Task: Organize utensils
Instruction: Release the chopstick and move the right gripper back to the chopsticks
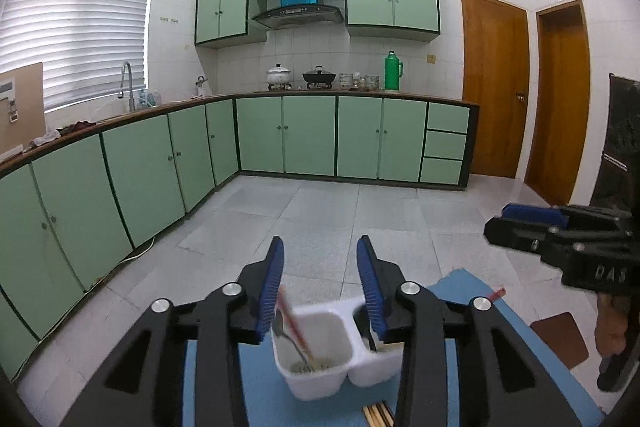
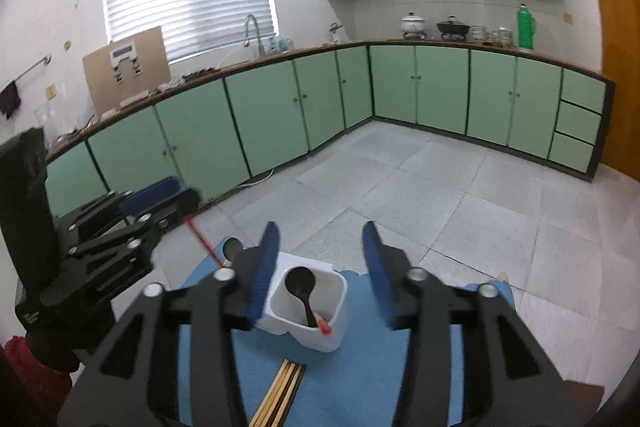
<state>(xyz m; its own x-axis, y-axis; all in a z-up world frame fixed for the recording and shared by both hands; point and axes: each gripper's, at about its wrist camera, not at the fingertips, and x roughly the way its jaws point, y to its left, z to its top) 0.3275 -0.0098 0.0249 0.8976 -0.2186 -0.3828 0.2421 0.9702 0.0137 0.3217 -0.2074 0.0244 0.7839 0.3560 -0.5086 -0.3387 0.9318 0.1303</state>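
Note:
A white two-compartment utensil holder [image 1: 320, 379] [image 2: 320, 337] stands on a blue mat [image 1: 276, 395] [image 2: 360, 367]. In the left wrist view, one compartment holds a spoon [image 1: 286, 333] and a red chopstick [image 1: 294, 323]. In the right wrist view, the near compartment holds a black spoon [image 2: 301, 287] and a red-tipped chopstick [image 2: 324, 326]. Wooden chopsticks [image 2: 280, 391] [image 1: 378, 414] lie on the mat in front of the holder. My left gripper [image 1: 320, 259] is open above the holder. My right gripper [image 2: 320, 243] is open above it too. Both are empty.
A red chopstick [image 2: 202, 239] leans out near the left gripper's body [image 2: 120, 227]. The right gripper's body [image 1: 560, 239] shows at the right of the left wrist view. Green cabinets [image 1: 304, 135] and a tiled floor [image 2: 440, 211] lie beyond the mat. A brown pad [image 1: 560, 337] sits at the right.

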